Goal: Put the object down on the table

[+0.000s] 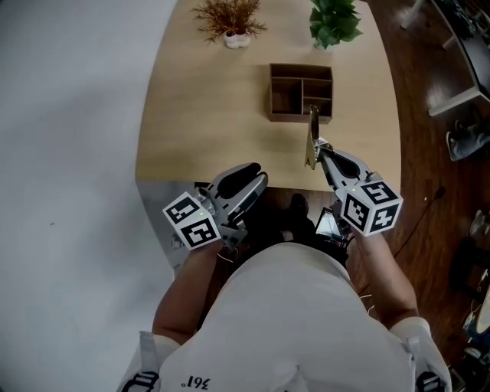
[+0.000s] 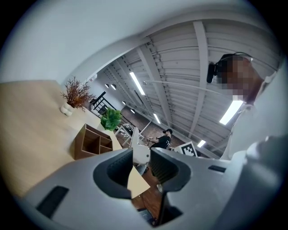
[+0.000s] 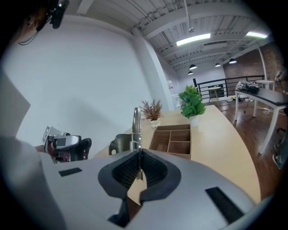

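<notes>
Light wood bench over a pale floor here. Closest to us, our left gripper hangs at the near edge, its jaws apart with nothing in them. Our right gripper is clamped tight on a slim metal tool, which sticks up over the near part of the bench. Just past it sits a wooden divider box, then a dried plant and a leafy green plant at the far end.

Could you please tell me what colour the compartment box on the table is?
The box is brown, clearest in the head view.
</notes>
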The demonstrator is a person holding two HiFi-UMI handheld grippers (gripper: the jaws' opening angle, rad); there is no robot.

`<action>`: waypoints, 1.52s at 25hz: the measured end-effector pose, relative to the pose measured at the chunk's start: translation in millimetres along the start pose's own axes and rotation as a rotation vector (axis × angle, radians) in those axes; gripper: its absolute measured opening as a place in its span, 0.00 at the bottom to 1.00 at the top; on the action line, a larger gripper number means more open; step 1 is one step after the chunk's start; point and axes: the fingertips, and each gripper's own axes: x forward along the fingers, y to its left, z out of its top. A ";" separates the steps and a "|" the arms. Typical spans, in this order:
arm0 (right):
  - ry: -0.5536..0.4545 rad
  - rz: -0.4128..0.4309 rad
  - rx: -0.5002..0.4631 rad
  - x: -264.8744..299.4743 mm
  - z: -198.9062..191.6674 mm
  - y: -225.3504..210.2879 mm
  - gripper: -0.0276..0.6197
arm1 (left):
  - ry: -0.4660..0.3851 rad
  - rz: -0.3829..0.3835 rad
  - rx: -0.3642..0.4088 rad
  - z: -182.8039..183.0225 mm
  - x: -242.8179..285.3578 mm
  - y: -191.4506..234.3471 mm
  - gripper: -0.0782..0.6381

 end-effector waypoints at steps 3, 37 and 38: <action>0.011 0.012 -0.006 11.8 5.8 -6.3 0.05 | -0.005 0.019 -0.007 3.7 5.5 9.2 0.25; 0.154 0.017 -0.285 174.3 58.9 -42.2 0.05 | 0.073 0.043 -0.016 21.6 88.0 112.7 0.25; 0.159 0.016 -0.288 176.9 58.7 -43.3 0.05 | 0.073 0.046 -0.017 22.5 88.8 114.5 0.25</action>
